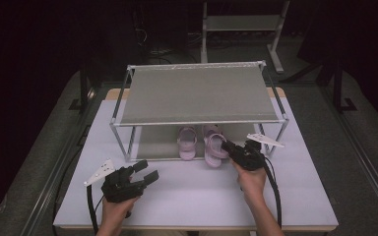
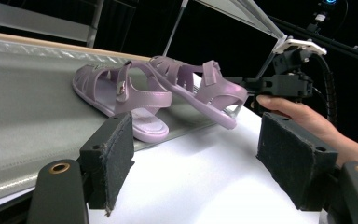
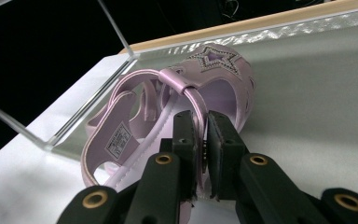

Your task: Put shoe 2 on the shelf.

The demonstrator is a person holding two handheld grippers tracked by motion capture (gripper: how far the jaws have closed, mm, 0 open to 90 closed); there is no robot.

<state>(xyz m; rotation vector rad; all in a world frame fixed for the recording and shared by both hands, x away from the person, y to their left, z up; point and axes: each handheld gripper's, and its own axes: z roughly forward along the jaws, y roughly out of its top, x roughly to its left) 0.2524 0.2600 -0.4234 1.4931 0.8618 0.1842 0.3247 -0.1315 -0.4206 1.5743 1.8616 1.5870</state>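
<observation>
Where it tilts off the shelf, the sandal (image 3: 200, 93) sits pinched, apparently by its heel strap, in the right hand-held gripper (image 3: 200, 140).

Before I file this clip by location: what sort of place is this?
Probably a lab or recording studio rather than a home. A white table stands in a dark room with a metal frame and cables behind it, and on it sits a small shoe rack with pink sandals, one gripped by the right gripper.
</observation>
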